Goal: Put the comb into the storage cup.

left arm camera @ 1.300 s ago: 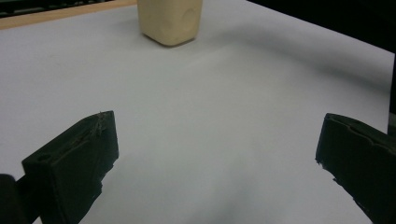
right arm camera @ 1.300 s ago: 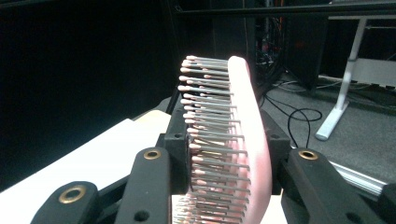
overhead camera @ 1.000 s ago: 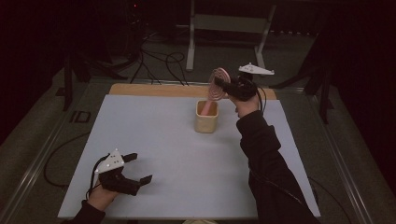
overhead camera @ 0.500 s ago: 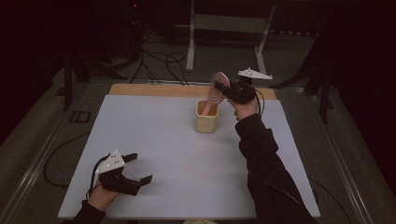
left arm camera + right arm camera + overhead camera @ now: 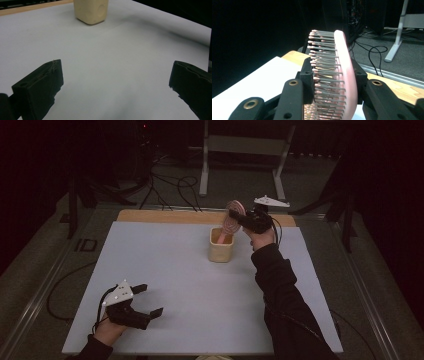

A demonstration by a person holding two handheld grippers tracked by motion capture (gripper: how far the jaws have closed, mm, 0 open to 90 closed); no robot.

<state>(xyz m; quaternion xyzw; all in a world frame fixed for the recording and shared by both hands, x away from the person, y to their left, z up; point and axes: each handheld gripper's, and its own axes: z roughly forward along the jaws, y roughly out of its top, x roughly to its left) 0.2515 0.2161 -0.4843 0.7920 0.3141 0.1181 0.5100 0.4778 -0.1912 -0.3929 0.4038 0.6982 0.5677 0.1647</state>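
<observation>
While the right gripper [image 5: 240,218] clamps the brush [image 5: 232,216] upper centre, handle angling down into the cup [image 5: 221,251], the left gripper [image 5: 145,300] waits wide open.

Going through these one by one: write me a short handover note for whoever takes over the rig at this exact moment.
Right gripper: shut on the pink hairbrush, jaws clamped across its bristled head, held in the air above the far side of the table.
Left gripper: open, nothing between the jaws, low near the table's near left corner.
Cream cup: upright on the far middle of the table, with the brush's lower end at or just inside its mouth.
Done: the brush is gripped and is over the cup.
Left: whether it is going in or coming out cannot be told from this moment; finish that move and release.
</observation>
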